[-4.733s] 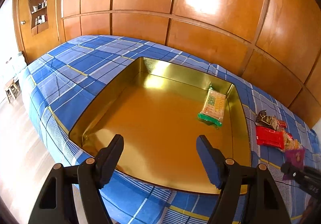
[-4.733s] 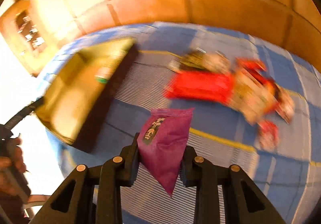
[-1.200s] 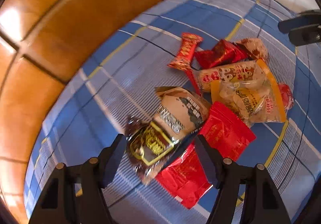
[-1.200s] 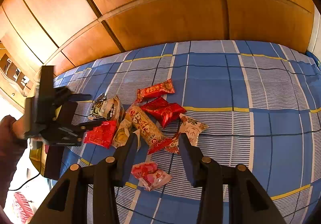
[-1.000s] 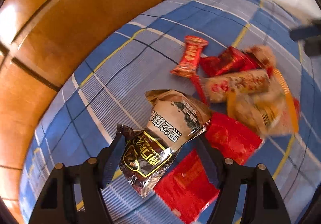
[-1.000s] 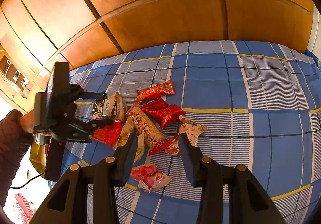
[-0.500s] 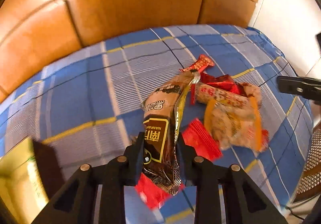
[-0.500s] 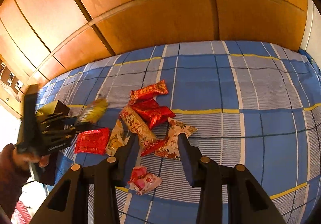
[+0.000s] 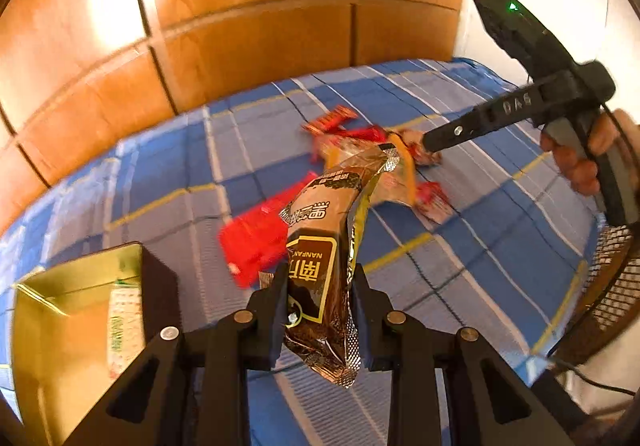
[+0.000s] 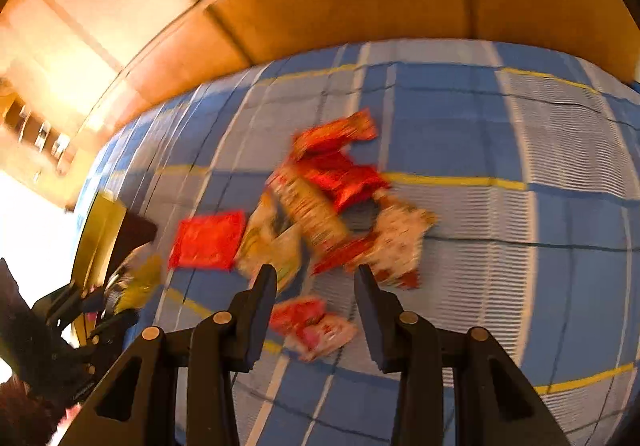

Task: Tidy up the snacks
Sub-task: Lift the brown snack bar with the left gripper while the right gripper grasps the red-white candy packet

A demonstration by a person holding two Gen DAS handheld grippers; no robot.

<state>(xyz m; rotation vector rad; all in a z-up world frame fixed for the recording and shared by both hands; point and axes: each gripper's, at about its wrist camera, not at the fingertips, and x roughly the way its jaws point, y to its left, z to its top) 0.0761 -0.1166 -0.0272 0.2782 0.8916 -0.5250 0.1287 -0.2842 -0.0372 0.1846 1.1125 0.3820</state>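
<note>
Brown snack pack [image 9: 324, 258] is clamped in left claw [image 9: 318, 310], held above bed [image 9: 480, 266] near gold tin [image 9: 52, 346]. Right claw [image 10: 316, 310] is part-open, empty, over pink snack [image 10: 312, 326] beside snack pile [image 10: 332, 202].

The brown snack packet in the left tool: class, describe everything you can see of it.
The brown snack packet is a long, glossy foil wrapper with crimped silver ends, a gold side edge and a dark brown label framed in yellow. The left tool is shut on its lower part, so it hangs clear of the blue checked bedspread, its upper end curving away toward the snack pile. Only the tool's pads touch it.
</note>
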